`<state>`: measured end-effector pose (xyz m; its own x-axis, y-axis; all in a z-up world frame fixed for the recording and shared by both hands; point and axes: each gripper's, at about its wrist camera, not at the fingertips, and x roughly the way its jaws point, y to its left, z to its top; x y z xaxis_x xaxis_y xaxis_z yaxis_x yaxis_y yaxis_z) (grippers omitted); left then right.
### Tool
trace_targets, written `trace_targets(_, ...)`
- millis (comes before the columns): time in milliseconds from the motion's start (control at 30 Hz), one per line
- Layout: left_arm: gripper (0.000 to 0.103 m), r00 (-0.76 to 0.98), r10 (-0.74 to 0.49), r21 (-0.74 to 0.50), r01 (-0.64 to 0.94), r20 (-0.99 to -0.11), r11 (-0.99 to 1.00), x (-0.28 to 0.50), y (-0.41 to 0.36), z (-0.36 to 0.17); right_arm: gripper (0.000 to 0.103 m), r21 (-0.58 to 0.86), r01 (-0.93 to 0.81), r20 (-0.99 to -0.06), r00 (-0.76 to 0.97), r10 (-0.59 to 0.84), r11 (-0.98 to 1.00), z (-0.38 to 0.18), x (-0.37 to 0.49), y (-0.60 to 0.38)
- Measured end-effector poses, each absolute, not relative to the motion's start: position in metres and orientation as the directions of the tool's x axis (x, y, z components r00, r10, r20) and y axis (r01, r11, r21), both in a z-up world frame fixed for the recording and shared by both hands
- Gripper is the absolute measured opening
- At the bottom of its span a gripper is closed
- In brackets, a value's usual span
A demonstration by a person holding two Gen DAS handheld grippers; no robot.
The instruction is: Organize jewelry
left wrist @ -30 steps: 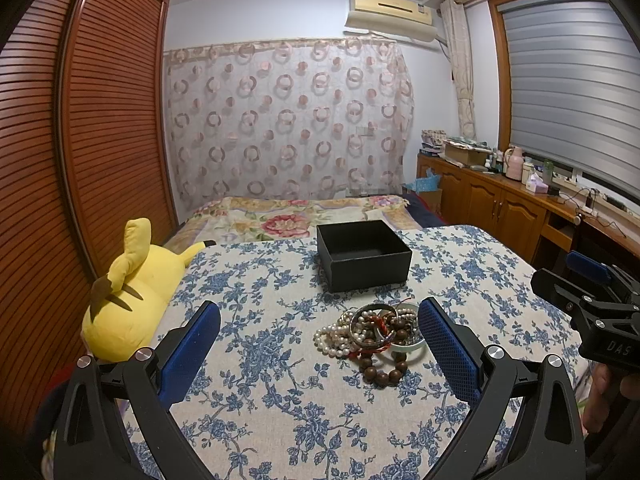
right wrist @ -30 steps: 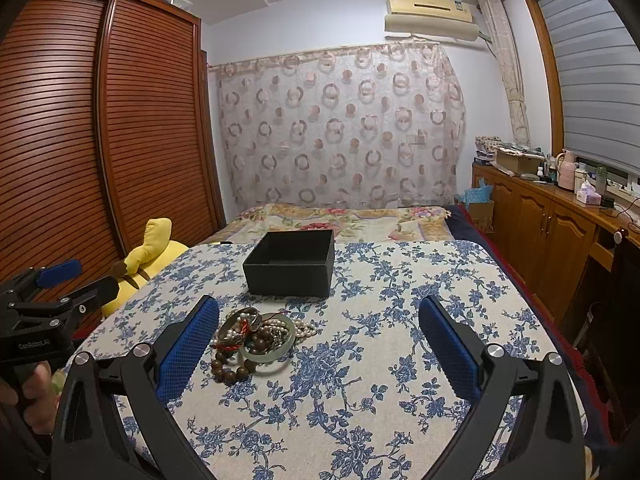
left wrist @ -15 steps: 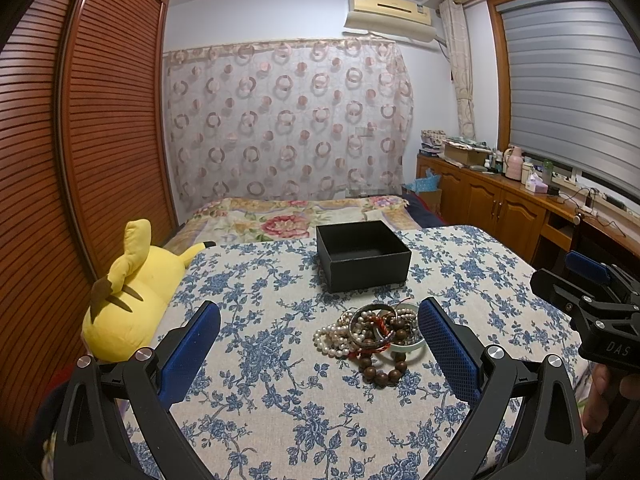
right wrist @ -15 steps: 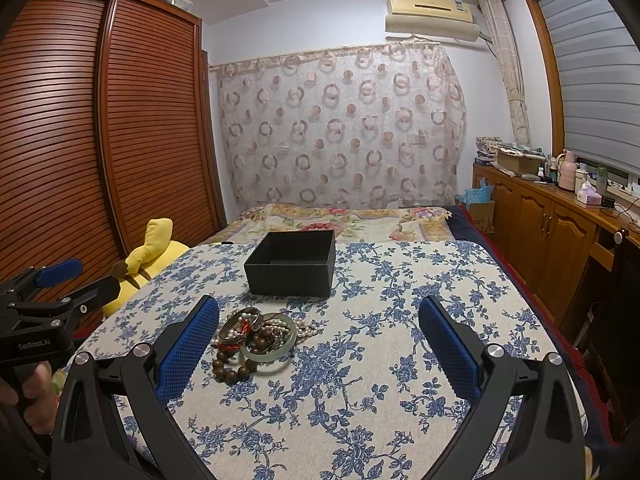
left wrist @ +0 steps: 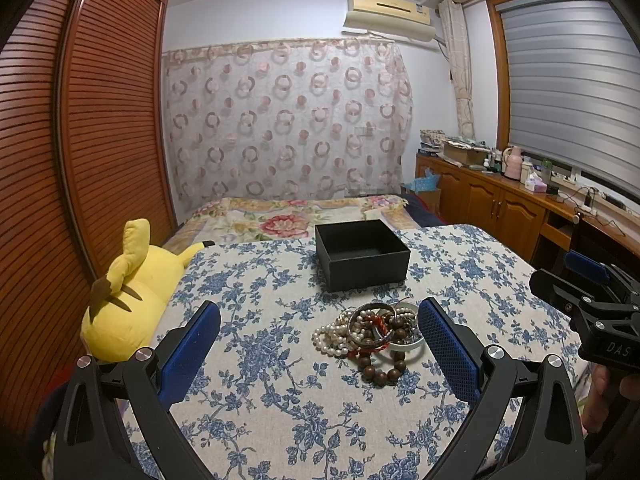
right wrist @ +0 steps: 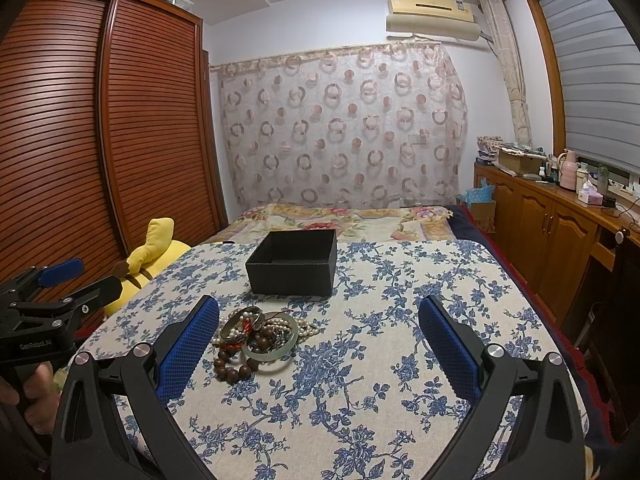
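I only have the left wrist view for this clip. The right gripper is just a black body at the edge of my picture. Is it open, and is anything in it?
Observer: In the right wrist view the right gripper is open, with nothing between its blue pads.
Operator: A finger of the left gripper covers part of the jewelry pile. What sits behind it?
Observer: A pale green bangle lies flat at the right edge of the jewelry pile, and its whole ring shows from that side.
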<state>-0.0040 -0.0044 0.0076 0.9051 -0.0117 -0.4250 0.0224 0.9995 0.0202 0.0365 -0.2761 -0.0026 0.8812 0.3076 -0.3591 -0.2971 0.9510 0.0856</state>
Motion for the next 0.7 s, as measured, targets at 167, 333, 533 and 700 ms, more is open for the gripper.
trace_targets(167, 0.095, 0.901, -0.019, 0.015, 0.029, -0.433, 0.999, -0.006, -0.006, 0.012, 0.101, 0.094, -0.308, -0.371, 0.872, 0.321, 0.947, -0.013, 0.038, -0.275)
trace_targets(333, 0.095, 0.890, -0.037, 0.010, 0.047, -0.455, 0.999, -0.005, -0.009, 0.010, 0.101, 0.097, -0.320, -0.392, 0.858, 0.332, 0.942, -0.019, 0.043, -0.268)
trace_targets(533, 0.095, 0.865, -0.073, -0.017, 0.075, -0.496, 0.997, 0.011, -0.002, -0.012, 0.086, 0.091, -0.354, -0.445, 0.822, 0.356, 0.931, -0.037, 0.056, -0.270)
trace_targets(700, 0.095, 0.841, -0.100, -0.028, 0.101, -0.531, 0.994, 0.025, -0.001, -0.027, 0.076, 0.095, -0.377, -0.480, 0.793, 0.374, 0.921, -0.052, 0.067, -0.268)
